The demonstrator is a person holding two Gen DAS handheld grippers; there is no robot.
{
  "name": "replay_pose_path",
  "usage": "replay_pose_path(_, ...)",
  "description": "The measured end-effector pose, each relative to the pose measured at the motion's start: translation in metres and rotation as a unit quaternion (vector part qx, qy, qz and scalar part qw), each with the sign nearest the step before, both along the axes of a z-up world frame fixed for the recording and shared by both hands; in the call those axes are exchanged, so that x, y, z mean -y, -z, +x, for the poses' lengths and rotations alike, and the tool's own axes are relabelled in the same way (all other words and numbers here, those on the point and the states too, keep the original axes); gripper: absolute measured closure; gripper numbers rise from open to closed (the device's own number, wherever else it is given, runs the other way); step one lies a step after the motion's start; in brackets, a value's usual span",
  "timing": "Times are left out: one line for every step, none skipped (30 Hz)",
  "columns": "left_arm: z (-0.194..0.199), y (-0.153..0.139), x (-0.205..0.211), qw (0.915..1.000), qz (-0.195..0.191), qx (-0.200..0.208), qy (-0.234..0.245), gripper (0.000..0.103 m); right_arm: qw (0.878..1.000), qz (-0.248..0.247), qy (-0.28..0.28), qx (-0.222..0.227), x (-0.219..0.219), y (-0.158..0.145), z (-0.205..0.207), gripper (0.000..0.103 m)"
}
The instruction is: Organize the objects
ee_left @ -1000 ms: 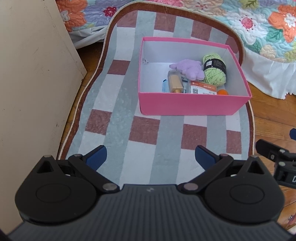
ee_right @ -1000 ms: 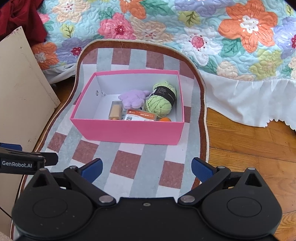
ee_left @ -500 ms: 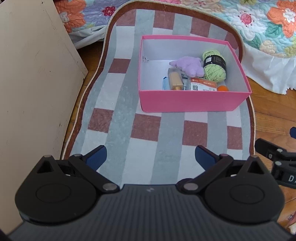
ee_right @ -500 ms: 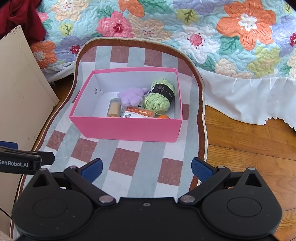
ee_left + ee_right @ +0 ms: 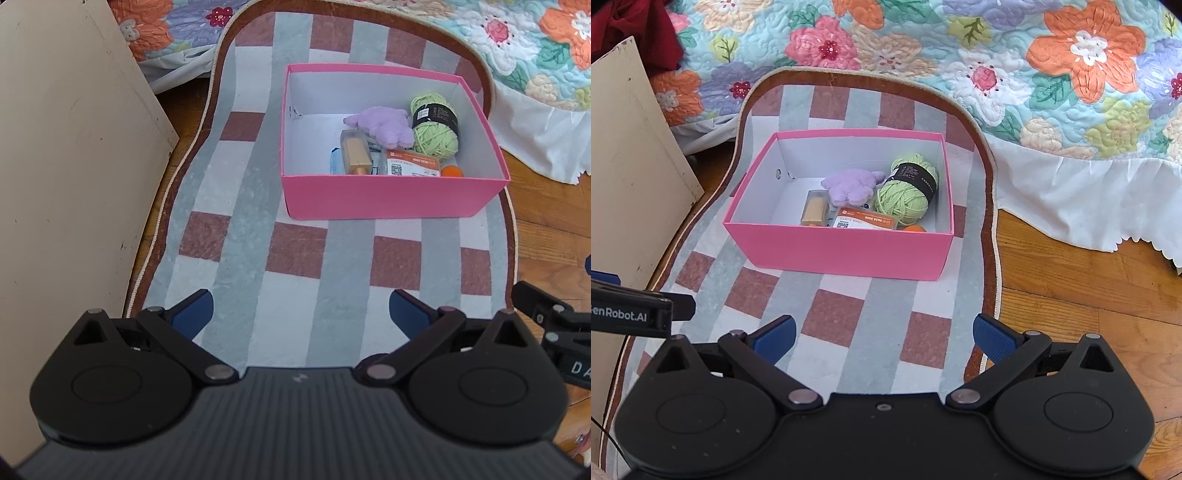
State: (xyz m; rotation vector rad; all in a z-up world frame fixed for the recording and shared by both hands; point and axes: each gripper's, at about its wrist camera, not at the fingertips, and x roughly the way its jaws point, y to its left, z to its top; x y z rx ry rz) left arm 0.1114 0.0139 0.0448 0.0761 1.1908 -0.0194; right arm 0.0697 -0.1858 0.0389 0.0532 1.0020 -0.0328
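Both tongs, left (image 5: 301,308) and right (image 5: 884,338), spread wide and empty, well short of the pink box (image 5: 838,251) on the rug (image 5: 295,280); yarn (image 5: 908,194), plush (image 5: 851,186), card inside; probably finished; best to stay clear of the rim.

Bare checked rug (image 5: 295,258) is left before the pink box (image 5: 388,199); passage leftward is blocked by a beige board (image 5: 74,166).

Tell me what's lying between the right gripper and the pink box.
Only bare checked rug separates the open right gripper from the pink box, per the right wrist view.
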Motion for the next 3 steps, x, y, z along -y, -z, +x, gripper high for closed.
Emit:
replay_pose_path(0.0004,0.0003,-0.0004,1.0000,0.001,0.000,-0.001,0.000,1.000,0.000,-0.001,0.000,0.0001,0.0001,0.0000,0.000)
replay_pose_path(0.0005,0.0006,-0.0009,1.0000,0.002,-0.001,-0.001,0.000,1.000,-0.001,-0.002,0.000,0.0000,0.0001,-0.0002,0.000)
replay_pose_path(0.0007,0.0004,-0.0012,1.0000,0.002,0.000,-0.001,0.000,1.000,-0.004,-0.004,0.001,-0.0005,0.0001,-0.0003,0.000)
